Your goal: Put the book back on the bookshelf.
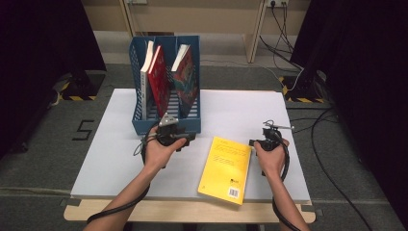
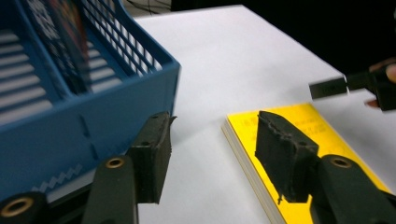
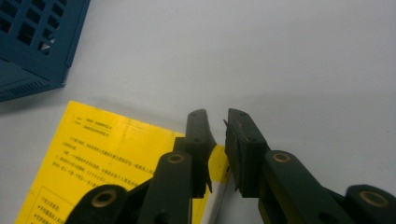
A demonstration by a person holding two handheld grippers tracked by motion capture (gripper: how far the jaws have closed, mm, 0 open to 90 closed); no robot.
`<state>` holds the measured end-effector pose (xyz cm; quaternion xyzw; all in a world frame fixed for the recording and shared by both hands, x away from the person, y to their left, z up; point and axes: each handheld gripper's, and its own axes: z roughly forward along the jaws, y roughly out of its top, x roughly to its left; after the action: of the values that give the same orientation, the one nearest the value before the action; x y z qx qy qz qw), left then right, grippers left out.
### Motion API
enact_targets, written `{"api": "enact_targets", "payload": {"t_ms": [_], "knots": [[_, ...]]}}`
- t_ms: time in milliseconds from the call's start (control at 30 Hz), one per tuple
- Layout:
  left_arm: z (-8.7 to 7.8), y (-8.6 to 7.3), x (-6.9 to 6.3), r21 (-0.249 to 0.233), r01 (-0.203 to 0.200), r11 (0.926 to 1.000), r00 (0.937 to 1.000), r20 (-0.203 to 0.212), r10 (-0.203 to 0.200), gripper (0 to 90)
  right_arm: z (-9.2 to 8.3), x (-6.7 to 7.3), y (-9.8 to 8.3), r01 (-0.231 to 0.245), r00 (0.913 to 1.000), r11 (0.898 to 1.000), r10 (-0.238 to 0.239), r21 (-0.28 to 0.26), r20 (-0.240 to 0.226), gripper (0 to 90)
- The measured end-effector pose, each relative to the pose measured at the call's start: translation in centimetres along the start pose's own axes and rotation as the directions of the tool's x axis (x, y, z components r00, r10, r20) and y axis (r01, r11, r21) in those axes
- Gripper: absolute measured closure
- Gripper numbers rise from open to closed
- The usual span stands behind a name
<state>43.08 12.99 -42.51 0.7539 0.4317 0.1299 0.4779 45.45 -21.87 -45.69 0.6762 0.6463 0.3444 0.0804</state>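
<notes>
I have the yellow book (image 1: 226, 169) lying flat near the desk's (image 1: 240, 108) front edge, between my two hands, back cover up. My right hand-held gripper (image 3: 218, 122) sits at the book's right edge, jaws drawn narrow with a slim gap; from the right gripper view they seem to straddle the cover's edge, but I cannot tell whether the pads truly bite. If they catch only the cover, I think it will peel open and the pages will sag. My left hand-held gripper (image 2: 212, 135) is spread, holding nothing, just in front of the blue file rack (image 1: 166, 122) and beside the book's left edge. A careless swing there could knock the rack or skid the book toward the front edge.
</notes>
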Motion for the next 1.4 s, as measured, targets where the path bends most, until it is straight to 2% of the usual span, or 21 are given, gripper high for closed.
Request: {"api": "enact_targets", "payload": {"t_ms": [167, 300, 367, 567, 667, 800, 867, 900, 933, 1033, 1200, 1400], "knots": [[1.2, -1.6, -1.0, 0.052, -0.003, 0.9986, 0.999, 0.045, 0.001, 51.9, 0.6, -0.4, 0.2, -0.035, 0.9991, 0.999, 0.035, 0.01, 0.025, 84.7], [2.3, -2.4, -2.0, 0.095, -0.012, 0.9954, 0.9961, 0.088, 0.004, 53.5, 0.9, -0.5, 0.3, -0.04, 0.9987, 0.999, 0.039, 0.025, 0.033, 85.2], [2.7, -2.7, -2.3, 0.117, -0.021, 0.9929, 0.995, 0.099, 0.01, 54.1, 1.2, -0.7, 0.3, -0.027, 0.999, 0.999, 0.026, 0.034, 0.035, 85.7], [3.9, -3.1, -3.2, 0.15, -0.016, 0.9885, 0.9902, 0.14, -0.006, 57.3, 1.3, -0.5, 0.3, -0.054, 0.9983, 0.998, 0.052, 0.045, 0.027, 90.0], [4.2, -3.3, -3.4, 0.164, -0.011, 0.9863, 0.9879, 0.155, -0.014, 57.5, 1.3, -0.5, 0.4, -0.045, 0.9988, 0.998, 0.044, 0.048, 0.021, 90.0], [4.3, -3.5, -3.4, 0.178, -0.003, 0.9841, 0.988, 0.152, -0.024, 57.4, 1.2, -0.3, 0.2, -0.035, 0.9993, 0.998, 0.034, 0.055, 0.014, 90.0], [4.4, -3.5, -3.5, 0.182, 0.005, 0.9833, 0.9876, 0.153, -0.033, 57.3, 1.2, -0.2, 0.1, -0.052, 0.9986, 0.997, 0.052, 0.062, -0.003, 90.0], [4.4, -3.6, -3.6, 0.185, -0.005, 0.9828, 0.9887, 0.148, -0.023, 57.4, 1.2, -0.3, -0.1, -0.043, 0.999, 0.997, 0.044, 0.06, -0.007, 90.0], [4.5, -3.6, -3.7, 0.186, -0.006, 0.9825, 0.989, 0.147, -0.022, 57.3, 1.1, -0.1, -0.1, -0.059, 0.9982, 0.996, 0.059, 0.062, -0.003, 90.0], [4.3, -3.9, -3.8, 0.204, -0.003, 0.9789, 0.9883, 0.15, -0.028, 56.7, 1.0, 0.2, -0.6, -0.046, 0.9988, 0.997, 0.047, 0.063, -0.015, 90.0], [3.7, -4.6, -3.3, 0.219, -0.006, 0.9757, 0.9909, 0.132, -0.024, 55.8, 1.0, 1.4, -1.5, -0.034, 0.9988, 0.997, 0.037, 0.075, -0.032, 90.0], [2.6, -5.2, -2.5, 0.233, 0.001, 0.9724, 0.9928, 0.117, -0.029, 55.1, 1.3, 3.1, -2.4, 0.003, 0.9983, 0.996, 0.002, 0.088, -0.058, 90.0]]}}
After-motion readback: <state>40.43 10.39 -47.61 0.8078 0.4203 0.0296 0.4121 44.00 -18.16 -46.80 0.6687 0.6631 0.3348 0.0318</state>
